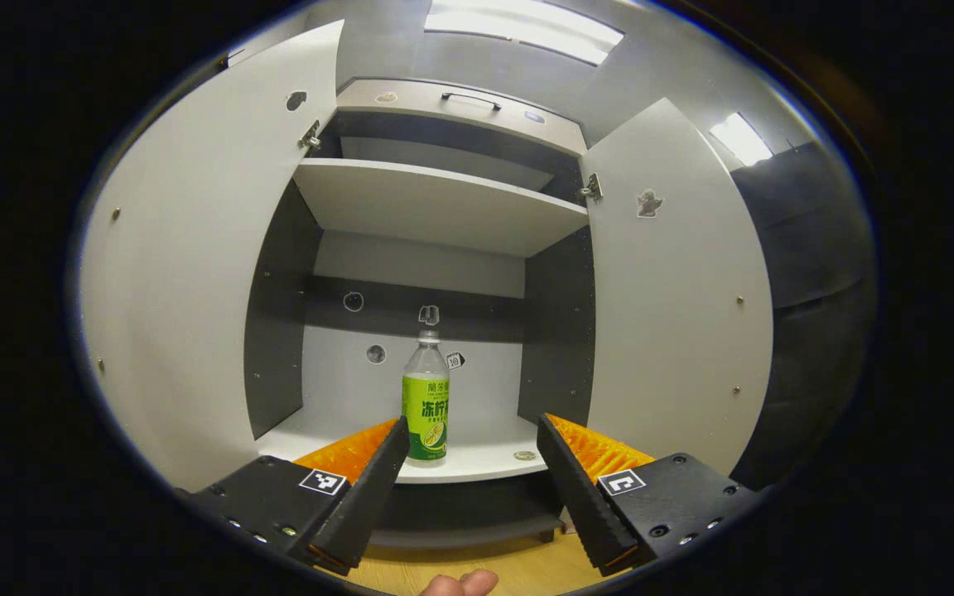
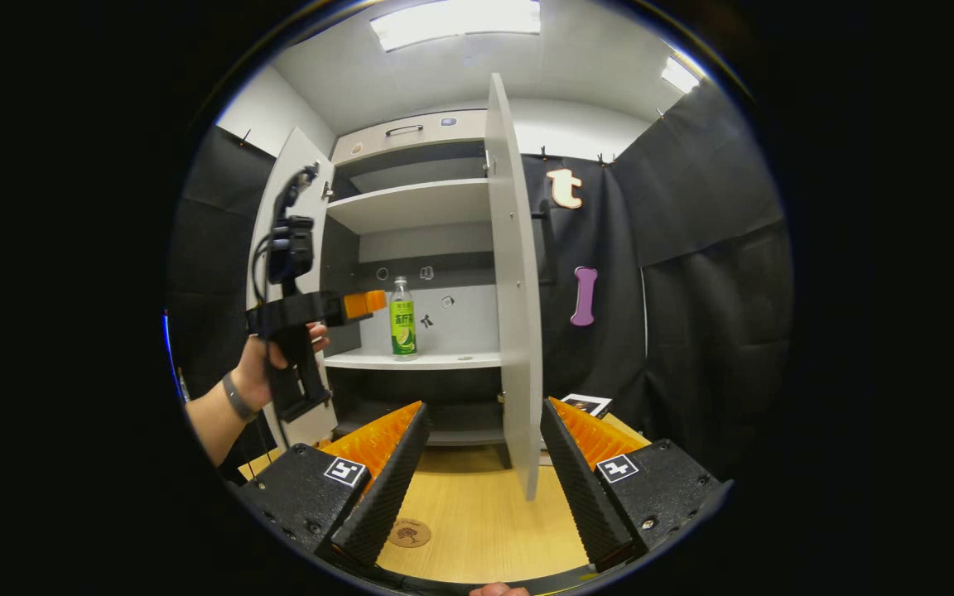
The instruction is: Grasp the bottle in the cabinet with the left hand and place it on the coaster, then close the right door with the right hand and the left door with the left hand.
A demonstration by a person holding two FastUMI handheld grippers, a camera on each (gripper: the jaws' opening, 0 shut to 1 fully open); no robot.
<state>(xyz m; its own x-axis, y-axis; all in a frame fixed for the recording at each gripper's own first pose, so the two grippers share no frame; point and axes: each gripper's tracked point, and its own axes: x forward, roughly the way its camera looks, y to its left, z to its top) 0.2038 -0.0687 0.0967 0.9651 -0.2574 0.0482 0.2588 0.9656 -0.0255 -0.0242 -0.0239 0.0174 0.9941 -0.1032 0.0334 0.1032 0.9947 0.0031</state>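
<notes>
Bottle point(image 1: 426, 397) between open doors point(image 1: 676, 290)

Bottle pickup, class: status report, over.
Left tongs open, short of bottle. Right tongs open, idle. Bottle upright on shelf. Both doors open; path clear.

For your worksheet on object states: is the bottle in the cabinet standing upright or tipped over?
Upright. The bottle stands on its base on the lower shelf, cap at the top; the right gripper view shows it vertical too.

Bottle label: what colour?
Green, with a lime picture, on the bottle; clearest in the left gripper view.
</notes>
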